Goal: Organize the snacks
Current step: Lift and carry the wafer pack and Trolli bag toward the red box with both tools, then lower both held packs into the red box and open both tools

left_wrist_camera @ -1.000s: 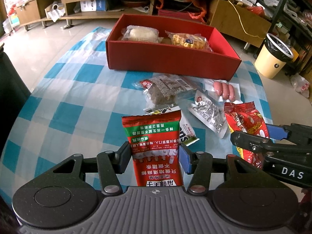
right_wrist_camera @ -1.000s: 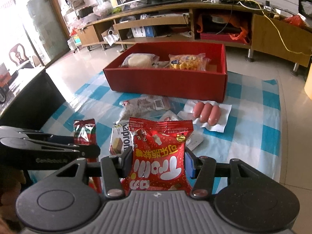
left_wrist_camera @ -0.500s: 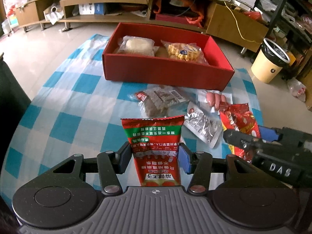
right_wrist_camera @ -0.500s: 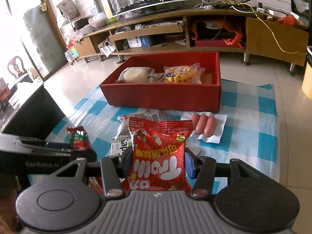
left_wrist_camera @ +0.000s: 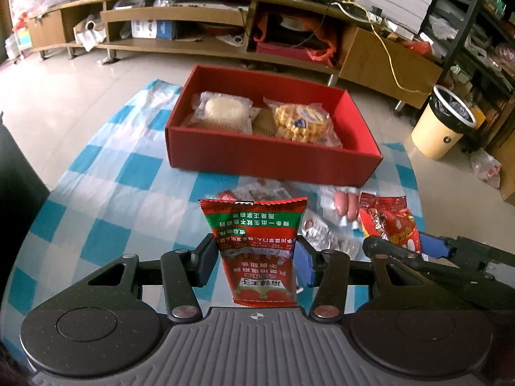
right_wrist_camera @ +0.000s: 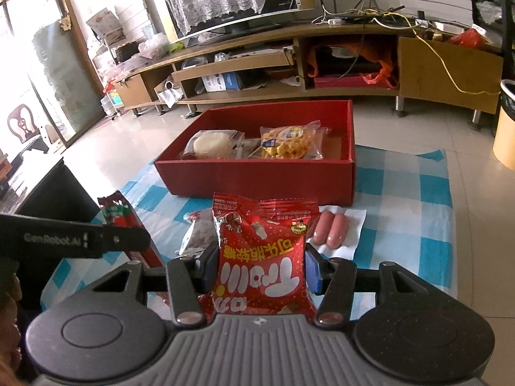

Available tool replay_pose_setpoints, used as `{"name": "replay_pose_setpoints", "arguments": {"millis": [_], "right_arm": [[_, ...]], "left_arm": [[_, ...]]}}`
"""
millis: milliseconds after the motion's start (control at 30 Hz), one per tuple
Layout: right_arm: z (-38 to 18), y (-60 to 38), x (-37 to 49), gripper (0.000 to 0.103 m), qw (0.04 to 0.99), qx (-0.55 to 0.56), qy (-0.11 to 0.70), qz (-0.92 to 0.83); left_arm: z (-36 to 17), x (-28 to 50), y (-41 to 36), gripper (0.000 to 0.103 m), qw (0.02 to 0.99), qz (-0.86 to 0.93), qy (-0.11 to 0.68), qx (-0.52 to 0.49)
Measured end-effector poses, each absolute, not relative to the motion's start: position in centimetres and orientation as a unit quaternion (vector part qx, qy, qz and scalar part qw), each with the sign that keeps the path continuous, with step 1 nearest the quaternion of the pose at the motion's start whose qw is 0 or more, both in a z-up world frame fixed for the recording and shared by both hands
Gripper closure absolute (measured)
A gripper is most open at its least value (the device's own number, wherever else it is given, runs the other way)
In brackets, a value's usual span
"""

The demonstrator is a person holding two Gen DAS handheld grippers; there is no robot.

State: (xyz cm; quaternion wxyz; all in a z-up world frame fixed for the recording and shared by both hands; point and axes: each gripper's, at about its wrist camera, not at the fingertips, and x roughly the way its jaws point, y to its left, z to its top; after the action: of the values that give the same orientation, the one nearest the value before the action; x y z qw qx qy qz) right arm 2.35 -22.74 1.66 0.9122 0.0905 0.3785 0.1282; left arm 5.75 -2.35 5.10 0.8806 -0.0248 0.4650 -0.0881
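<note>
Left gripper [left_wrist_camera: 256, 259]: fingers pinching a red-and-green snack packet [left_wrist_camera: 254, 244] above the checked cloth [left_wrist_camera: 106, 177]
Right gripper [right_wrist_camera: 262, 271]: fingers clamped on a red candy bag [right_wrist_camera: 262, 257]
Red box [left_wrist_camera: 273, 160]: ahead; two snacks inside
Risk: slick packets may slip; both hands converging could collide

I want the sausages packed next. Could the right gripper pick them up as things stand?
Probably not yet: the right gripper is shut on the red candy bag, so its fingers are occupied. The sausages lie uncovered just ahead on the checked cloth; otherwise the way looks free.
</note>
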Motion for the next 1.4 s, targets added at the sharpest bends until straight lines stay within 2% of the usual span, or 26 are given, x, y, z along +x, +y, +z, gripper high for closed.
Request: {"name": "replay_pose_setpoints", "arguments": {"millis": [867, 1400], "right_arm": [[4.2, -24.1, 11.1, 0.051, 0.930, 0.121, 0.331, 0.104], [2.1, -24.1, 18.2, 0.051, 0.922, 0.112, 0.359, 0.092]], "left_arm": [[10.0, 15.3, -5.1, 0.045, 0.912, -0.090, 0.400, -0.027], [7.6, 21.6, -6.9, 0.044, 0.906, -0.071, 0.417, 0.006]]}}
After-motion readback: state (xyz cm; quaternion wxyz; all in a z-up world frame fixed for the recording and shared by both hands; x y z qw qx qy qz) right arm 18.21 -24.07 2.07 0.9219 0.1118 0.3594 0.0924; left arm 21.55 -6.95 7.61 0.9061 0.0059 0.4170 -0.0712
